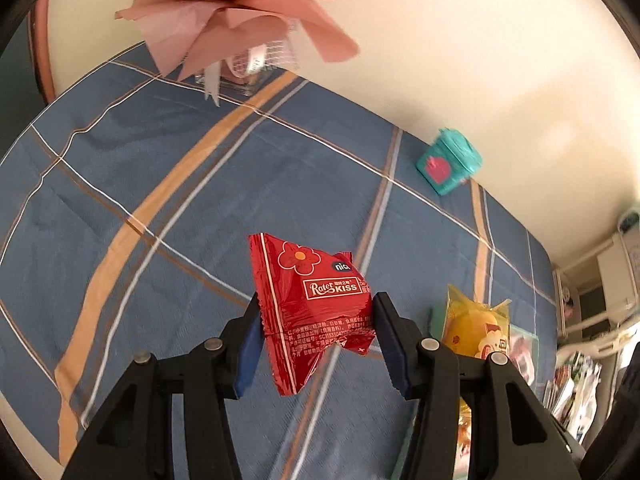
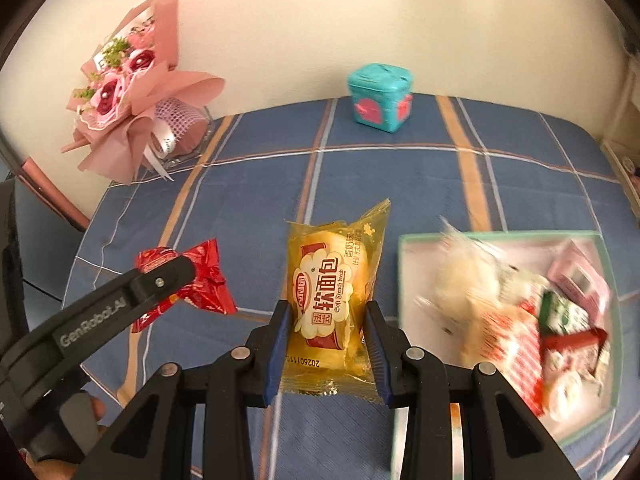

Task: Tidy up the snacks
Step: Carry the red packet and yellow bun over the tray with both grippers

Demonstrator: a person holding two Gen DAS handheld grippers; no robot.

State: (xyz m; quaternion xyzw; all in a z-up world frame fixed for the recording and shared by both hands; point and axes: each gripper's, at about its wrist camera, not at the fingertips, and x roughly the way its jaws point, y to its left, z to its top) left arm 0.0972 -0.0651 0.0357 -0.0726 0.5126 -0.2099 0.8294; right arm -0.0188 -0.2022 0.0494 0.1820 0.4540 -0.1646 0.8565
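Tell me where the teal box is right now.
The teal box stands at the far edge of the blue plaid tablecloth against the wall, right of the pink bouquet in the right wrist view, beyond the snack tray.

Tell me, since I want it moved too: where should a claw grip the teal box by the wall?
Grip the teal box across two opposite flat side walls, coming down from above. It stands upright and clear of neighbours, and its ridged lid looks less secure to pinch.

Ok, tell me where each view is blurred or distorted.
Right wrist view: the snacks in the tray are motion-smeared, while the yellow bread packet is sharp. Left wrist view: fisheye bends the tablecloth stripes, and the red packet reads clearly.
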